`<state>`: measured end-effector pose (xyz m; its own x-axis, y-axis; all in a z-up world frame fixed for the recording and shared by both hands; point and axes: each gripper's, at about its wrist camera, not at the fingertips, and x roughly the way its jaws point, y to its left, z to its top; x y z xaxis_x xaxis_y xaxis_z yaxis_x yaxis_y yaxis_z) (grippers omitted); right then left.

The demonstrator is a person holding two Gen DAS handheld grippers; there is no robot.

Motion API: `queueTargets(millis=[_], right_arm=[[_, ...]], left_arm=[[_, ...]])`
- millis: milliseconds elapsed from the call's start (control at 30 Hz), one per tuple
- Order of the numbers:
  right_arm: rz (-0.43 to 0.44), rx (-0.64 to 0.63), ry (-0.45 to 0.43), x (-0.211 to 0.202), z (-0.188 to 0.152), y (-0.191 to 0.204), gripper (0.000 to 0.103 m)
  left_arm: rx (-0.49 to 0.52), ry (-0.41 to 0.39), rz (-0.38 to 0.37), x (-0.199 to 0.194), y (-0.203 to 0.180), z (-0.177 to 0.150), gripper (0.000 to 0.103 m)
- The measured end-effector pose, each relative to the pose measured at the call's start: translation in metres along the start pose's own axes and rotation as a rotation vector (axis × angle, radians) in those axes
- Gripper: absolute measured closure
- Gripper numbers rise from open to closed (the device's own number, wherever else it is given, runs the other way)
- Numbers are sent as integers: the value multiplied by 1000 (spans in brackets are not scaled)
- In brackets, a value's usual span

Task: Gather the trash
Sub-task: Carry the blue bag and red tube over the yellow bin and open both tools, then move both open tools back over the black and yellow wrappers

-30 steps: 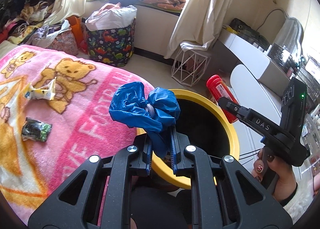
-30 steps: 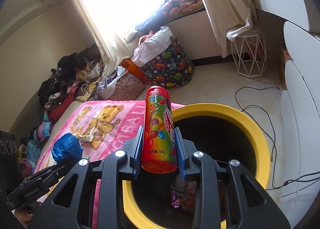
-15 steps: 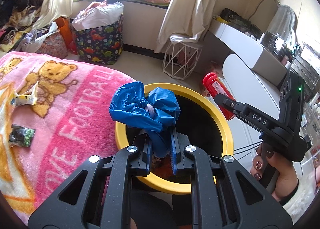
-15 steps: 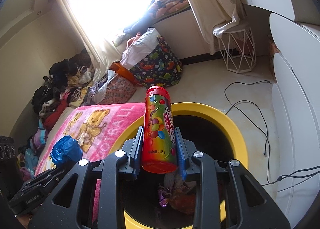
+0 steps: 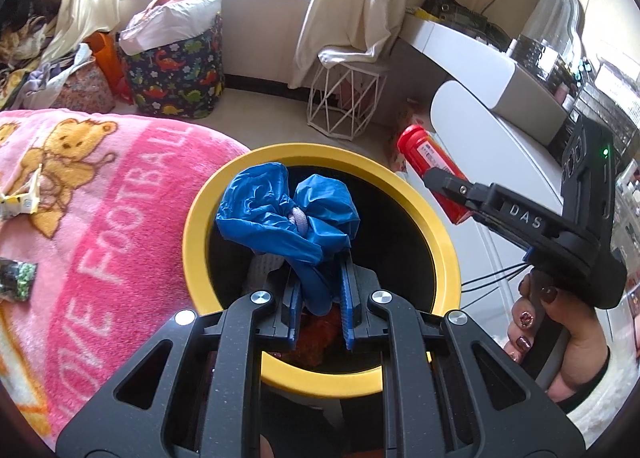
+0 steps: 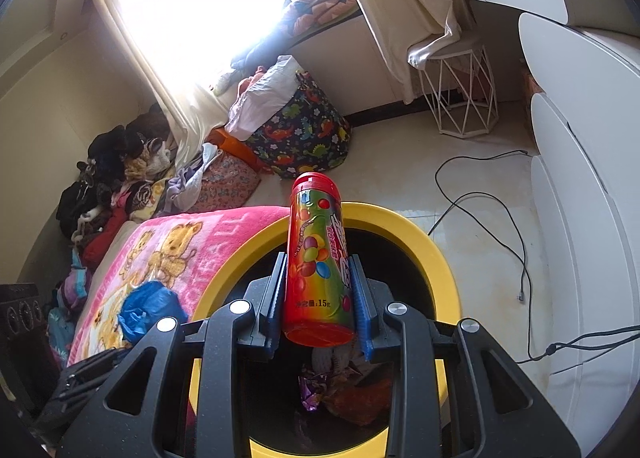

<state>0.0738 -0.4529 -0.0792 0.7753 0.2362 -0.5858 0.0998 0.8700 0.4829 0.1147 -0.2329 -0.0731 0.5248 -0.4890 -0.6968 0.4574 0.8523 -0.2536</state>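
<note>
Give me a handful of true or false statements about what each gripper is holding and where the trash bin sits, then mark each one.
1. The left gripper is clamped on a crumpled blue plastic bag. True.
2. The right gripper holds a green glass bottle. False: it holds a red candy tube with coloured candies printed on it.
3. The bin has a yellow rim and already has wrappers inside. True.
4. The blue bag lies on the floor by the wire stool. False: it is held over the bin's opening.
5. Two small wrappers lie on the pink blanket. True.
</note>
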Motion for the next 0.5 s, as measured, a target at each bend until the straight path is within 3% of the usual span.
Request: queueTargets(millis=[133, 200, 233, 267, 367, 400, 500], right_arm=[[3, 6, -10, -1, 2, -2, 72], [3, 22, -11, -1, 3, -5, 52], [3, 34, -17, -2, 3, -7, 47], [2, 41, -23, -3, 3, -8, 44], [-2, 45, -25, -4, 5, -8, 37], [-7, 48, -33, -6, 5, -8, 33], [-6, 43, -38, -7, 7, -6, 30]], left_arm=[[2, 15, -6, 6, -3, -1, 93], [5, 23, -7, 9, -4, -1, 89], [4, 26, -9, 9, -4, -1, 79], [0, 24, -5, 10, -3, -1, 58], [-21, 8, -10, 6, -1, -1, 14], [-26, 2, -5, 5, 1, -1, 10], [-23, -17, 34, -1, 2, 0, 11]])
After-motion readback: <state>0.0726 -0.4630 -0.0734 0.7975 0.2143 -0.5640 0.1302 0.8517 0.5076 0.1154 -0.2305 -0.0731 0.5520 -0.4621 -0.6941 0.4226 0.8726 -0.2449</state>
